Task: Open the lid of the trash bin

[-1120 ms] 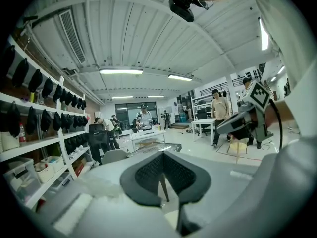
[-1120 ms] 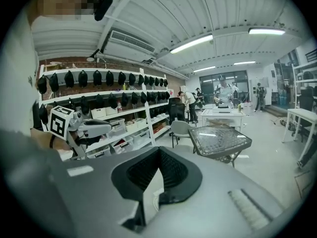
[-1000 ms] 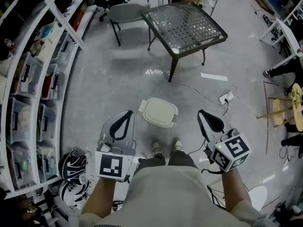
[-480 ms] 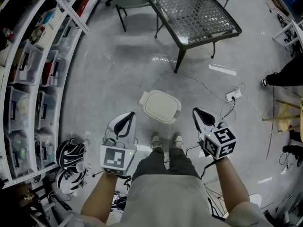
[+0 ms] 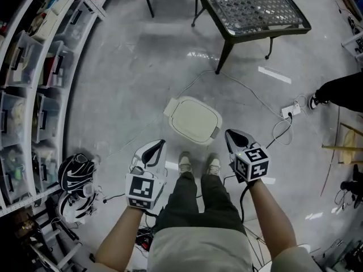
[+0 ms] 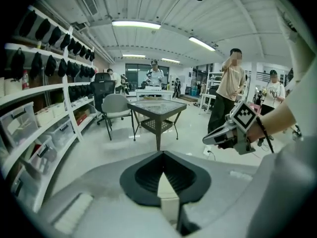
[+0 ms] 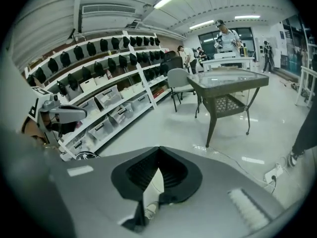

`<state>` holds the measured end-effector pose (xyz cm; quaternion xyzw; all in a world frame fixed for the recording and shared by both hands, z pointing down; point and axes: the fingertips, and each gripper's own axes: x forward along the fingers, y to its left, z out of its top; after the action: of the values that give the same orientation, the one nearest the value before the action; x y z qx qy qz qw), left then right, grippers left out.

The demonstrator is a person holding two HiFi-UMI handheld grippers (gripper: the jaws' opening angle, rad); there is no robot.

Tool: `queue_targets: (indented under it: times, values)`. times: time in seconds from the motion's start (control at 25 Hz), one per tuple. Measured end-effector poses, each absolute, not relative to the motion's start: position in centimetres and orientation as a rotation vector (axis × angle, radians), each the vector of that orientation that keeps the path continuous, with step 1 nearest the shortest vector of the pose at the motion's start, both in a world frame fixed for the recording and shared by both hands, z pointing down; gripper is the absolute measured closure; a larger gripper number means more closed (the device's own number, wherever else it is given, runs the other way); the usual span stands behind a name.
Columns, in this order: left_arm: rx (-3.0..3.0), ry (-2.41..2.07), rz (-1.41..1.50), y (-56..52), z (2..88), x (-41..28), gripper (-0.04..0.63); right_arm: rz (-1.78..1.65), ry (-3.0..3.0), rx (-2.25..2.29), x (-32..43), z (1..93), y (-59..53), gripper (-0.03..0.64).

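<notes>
Shift: bin (image 5: 169, 109) closer, near feet (image 5: 185, 164).
Left gripper (image 5: 157, 146): pressed together, empty.
Right gripper (image 5: 229, 135): likewise.
Lid (image 5: 193, 119): probably light, stiff plastic; lift at rim edge.

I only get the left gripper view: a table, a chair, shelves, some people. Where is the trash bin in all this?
Observer: The head view shows it. The trash bin stands on the floor just ahead of the person's shoes, below what your camera takes in.
Operator: Is it open yet?
Observer: No. Its lid lies flat and closed.
</notes>
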<state>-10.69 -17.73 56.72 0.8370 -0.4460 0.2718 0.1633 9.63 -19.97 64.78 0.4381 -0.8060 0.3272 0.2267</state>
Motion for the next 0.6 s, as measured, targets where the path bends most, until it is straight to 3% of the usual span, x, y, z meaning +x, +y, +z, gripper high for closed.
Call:
queue_targets:
  times: [0.6]
  values:
    - [2.227, -1.191, 0.879, -16.5, 76.9, -11.6, 0.594, 1.079, -1.978, 1.084, 10.3, 89.6, -17.4, 0.614]
